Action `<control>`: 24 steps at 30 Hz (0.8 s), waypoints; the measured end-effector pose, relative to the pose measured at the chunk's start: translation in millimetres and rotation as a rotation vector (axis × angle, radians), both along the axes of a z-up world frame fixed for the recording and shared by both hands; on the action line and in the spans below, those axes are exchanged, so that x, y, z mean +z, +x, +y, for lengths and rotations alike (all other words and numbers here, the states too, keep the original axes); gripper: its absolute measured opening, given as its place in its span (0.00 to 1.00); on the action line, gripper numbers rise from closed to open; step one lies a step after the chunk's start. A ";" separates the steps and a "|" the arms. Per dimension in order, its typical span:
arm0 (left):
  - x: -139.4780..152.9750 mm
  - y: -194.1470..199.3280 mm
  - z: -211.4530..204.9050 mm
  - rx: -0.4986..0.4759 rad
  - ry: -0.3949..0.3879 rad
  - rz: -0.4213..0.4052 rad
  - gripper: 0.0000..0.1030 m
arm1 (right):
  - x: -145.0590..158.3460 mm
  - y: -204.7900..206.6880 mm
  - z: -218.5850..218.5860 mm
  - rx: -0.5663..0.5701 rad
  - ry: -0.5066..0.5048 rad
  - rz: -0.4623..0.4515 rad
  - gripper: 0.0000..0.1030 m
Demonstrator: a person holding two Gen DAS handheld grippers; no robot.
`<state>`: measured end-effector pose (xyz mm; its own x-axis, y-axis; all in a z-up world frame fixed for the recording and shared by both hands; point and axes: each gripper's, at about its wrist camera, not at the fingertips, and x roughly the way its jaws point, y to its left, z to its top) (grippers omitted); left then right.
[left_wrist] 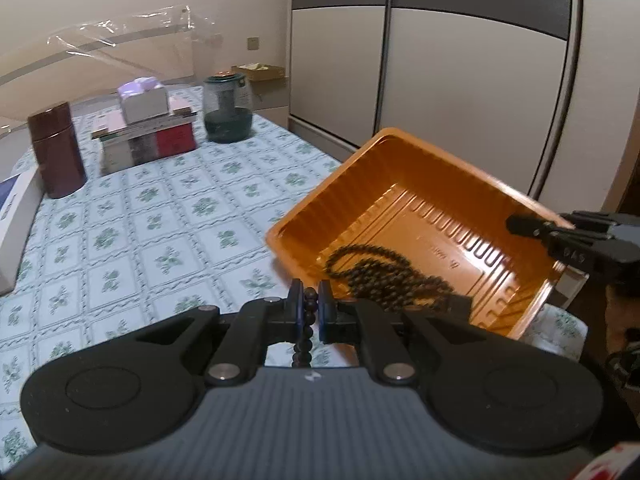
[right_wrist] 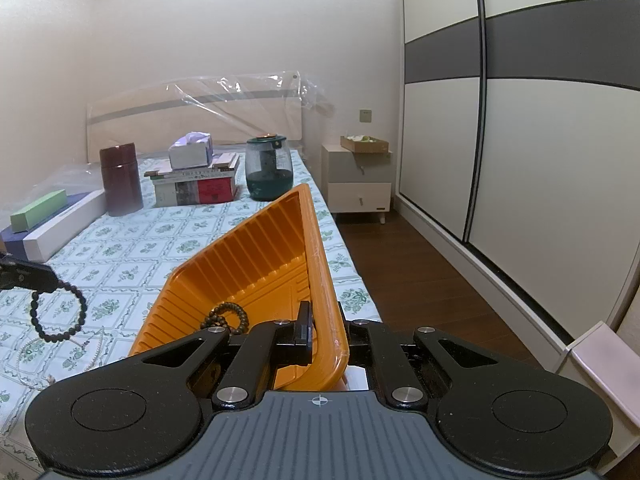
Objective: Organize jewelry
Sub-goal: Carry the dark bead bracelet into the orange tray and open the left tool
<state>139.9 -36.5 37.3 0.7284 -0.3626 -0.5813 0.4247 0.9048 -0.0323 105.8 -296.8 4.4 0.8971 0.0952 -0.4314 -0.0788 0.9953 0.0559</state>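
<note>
An orange plastic tray is tilted up above the bed; it also shows in the right wrist view. My right gripper is shut on the tray's rim; its fingers show in the left wrist view at the tray's right edge. A dark bead necklace lies in the tray's low corner and shows in the right wrist view. My left gripper is shut on a dark bead bracelet, which hangs as a loop above the bedspread. A pearl necklace lies on the bedspread below it.
A floral bedspread covers the bed. At the far end stand a maroon canister, stacked books with a tissue box and a green glass jar. White boxes lie left. A nightstand and wardrobe doors are right.
</note>
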 end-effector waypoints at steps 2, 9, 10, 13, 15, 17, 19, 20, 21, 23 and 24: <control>1.5 2.0 -5.9 -0.012 -0.015 0.003 0.06 | 1.1 -0.2 0.4 0.000 0.001 0.000 0.07; 0.3 8.7 -28.1 -0.052 -0.047 0.021 0.06 | 2.2 -0.7 1.8 0.001 0.002 0.001 0.07; -0.1 9.4 -30.7 -0.057 -0.050 0.024 0.06 | 2.1 -0.7 1.4 0.000 0.003 0.001 0.07; -1.3 12.2 -38.7 -0.075 -0.056 0.030 0.06 | 2.4 -0.8 1.9 0.000 0.004 0.001 0.07; -1.9 14.4 -42.2 -0.081 -0.063 0.034 0.06 | 2.5 -1.1 2.2 -0.001 0.006 0.002 0.07; -2.4 18.9 -44.8 -0.087 -0.075 0.042 0.06 | 2.3 -2.0 1.8 0.000 0.007 0.002 0.07; -3.0 21.6 -47.2 -0.092 -0.086 0.047 0.06 | 2.4 -2.1 2.1 0.000 0.008 0.002 0.07; -3.4 23.0 -48.8 -0.096 -0.090 0.050 0.06 | 1.7 -1.5 1.4 0.000 0.009 0.002 0.07; -3.5 23.9 -50.8 -0.099 -0.092 0.051 0.06 | 1.7 -1.7 2.2 -0.001 0.010 0.002 0.07; -3.7 26.0 -55.0 -0.108 -0.096 0.053 0.06 | 1.6 -2.1 2.1 -0.001 0.012 0.003 0.07; -4.0 27.2 -57.3 -0.114 -0.100 0.055 0.06 | 1.1 -1.8 1.6 -0.001 0.013 0.003 0.07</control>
